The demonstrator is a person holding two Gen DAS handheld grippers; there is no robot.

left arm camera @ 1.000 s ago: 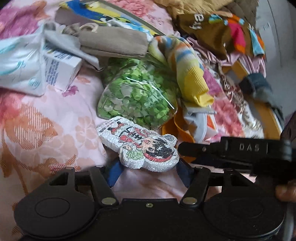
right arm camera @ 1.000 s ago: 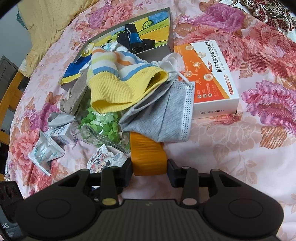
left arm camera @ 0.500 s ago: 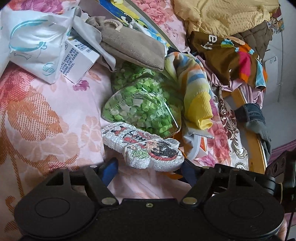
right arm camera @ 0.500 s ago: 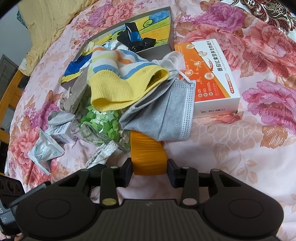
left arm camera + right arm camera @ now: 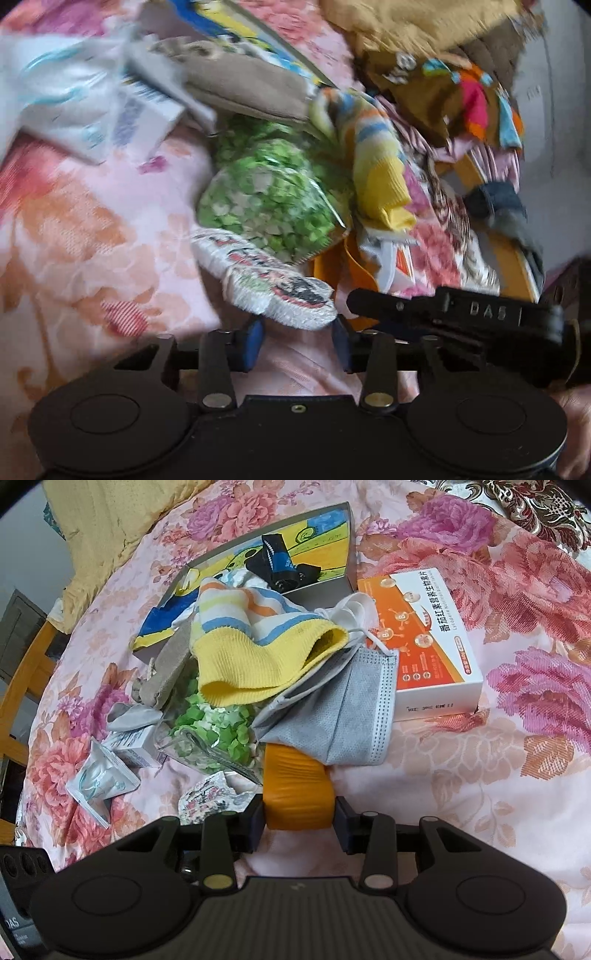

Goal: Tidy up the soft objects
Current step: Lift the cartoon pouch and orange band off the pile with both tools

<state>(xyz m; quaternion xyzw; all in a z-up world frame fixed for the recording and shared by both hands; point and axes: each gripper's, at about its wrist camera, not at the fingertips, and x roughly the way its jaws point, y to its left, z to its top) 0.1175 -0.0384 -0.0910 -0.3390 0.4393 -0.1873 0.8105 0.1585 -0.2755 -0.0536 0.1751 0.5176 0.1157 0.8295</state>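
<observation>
The right gripper (image 5: pixel 299 821) is closed onto an orange strap (image 5: pixel 297 786), which is pinched between both fingers and runs up under a grey face mask (image 5: pixel 334 720). The left gripper (image 5: pixel 297 341) is held with its jaws partly apart, nothing clamped; a cartoon-printed pouch (image 5: pixel 264 284) lies just ahead of its fingertips, its near edge overhanging the gap, but contact cannot be confirmed because the left view is motion-blurred. The pouch is seen lying on the pink floral bedspread (image 5: pixel 480 775), touching a clear bag of green pieces (image 5: pixel 266 199). A striped yellow sock (image 5: pixel 258 653) is draped over the bag and over the mask's upper edge. A beige fabric pouch (image 5: pixel 243 92) lies beyond the green bag, beside a small white carton (image 5: pixel 136 746) and a white sachet (image 5: pixel 99 779). An orange-and-white box (image 5: pixel 424 642) rests on the bedspread, touching the mask's right side. A grey tray with a colourful lining (image 5: pixel 314 550) sits behind the pile, with a black-and-blue sock (image 5: pixel 280 565) inside it. The right gripper body is visible at lower right in the left view, marked "DAS". A heap of brown and multicoloured clothing (image 5: pixel 450 81) is seen at the bed's far edge.
</observation>
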